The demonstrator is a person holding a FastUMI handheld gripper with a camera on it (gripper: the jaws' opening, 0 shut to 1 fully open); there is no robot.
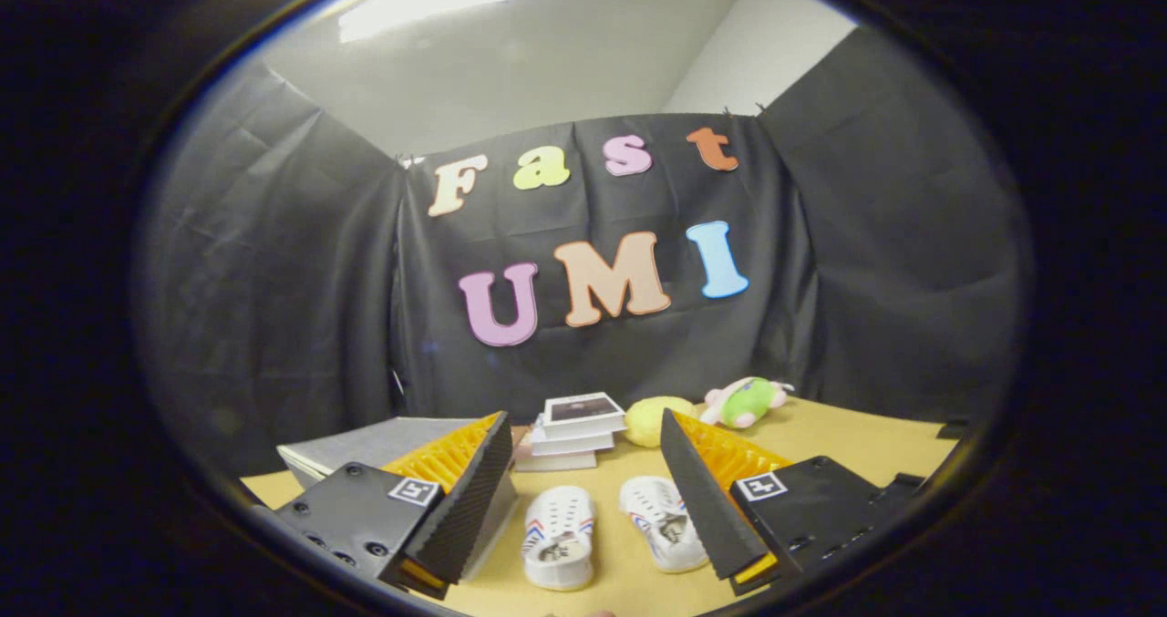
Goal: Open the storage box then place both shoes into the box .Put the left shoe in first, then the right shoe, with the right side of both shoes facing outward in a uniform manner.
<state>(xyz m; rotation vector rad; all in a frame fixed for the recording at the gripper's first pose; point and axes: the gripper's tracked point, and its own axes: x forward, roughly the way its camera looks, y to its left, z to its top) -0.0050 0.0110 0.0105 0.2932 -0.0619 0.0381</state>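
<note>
Two shoes point(606, 535) lay unpacked on the table point(848, 444) right of the closed storage box point(365, 448); gripper point(588, 498) fingers spread, empty

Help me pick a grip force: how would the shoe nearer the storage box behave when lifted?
That shoe looks small and perforated, so probably light and somewhat bendy. Its flat sole suggests it won't roll. The open gripper hovers above it.

The gripper point(583, 498) has 2 ribbed fingers, screwed mounts and square markers.
</note>
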